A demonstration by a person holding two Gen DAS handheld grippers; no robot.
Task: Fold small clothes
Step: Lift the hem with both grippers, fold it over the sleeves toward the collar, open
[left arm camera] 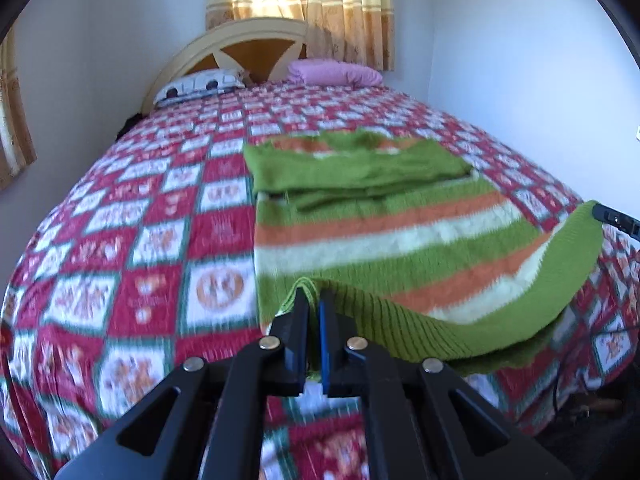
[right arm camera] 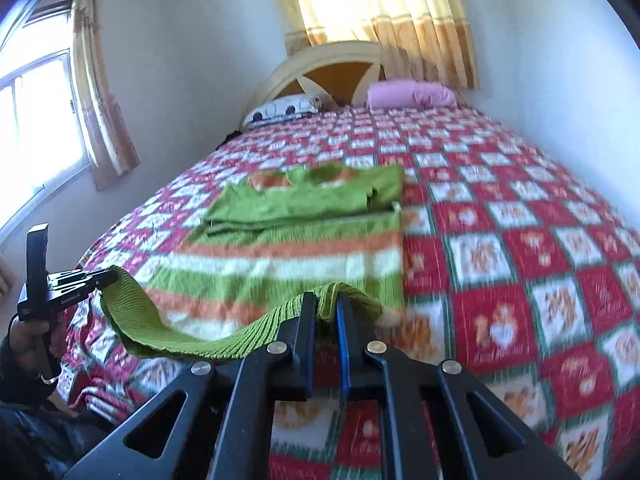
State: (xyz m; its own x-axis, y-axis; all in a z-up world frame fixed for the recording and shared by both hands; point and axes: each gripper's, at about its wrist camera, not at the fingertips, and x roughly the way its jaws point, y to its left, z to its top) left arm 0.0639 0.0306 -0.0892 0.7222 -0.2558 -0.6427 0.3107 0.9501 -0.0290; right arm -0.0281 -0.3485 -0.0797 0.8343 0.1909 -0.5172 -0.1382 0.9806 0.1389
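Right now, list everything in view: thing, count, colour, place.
sweater: one, green with orange and cream stripes, on the bedspread, sleeves folded in, ribbed hem lifted at both near corners
bedspread: one, red, white and green check, covering the bed
pillows: two, patterned white and pink, at the headboard
headboard: one, cream and brown, far end
curtains: yellow, behind the headboard and at the side window
left gripper: black, jaws shut on the hem
right gripper: black, jaws shut on the hem

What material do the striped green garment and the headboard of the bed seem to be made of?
Striped green garment: looks like knitted wool or acrylic yarn, matte and fuzzy, with ribbing along the lifted hem.
Headboard: probably wood, cream-painted frame with brown panels, smooth and faintly glossy; blur leaves this uncertain.
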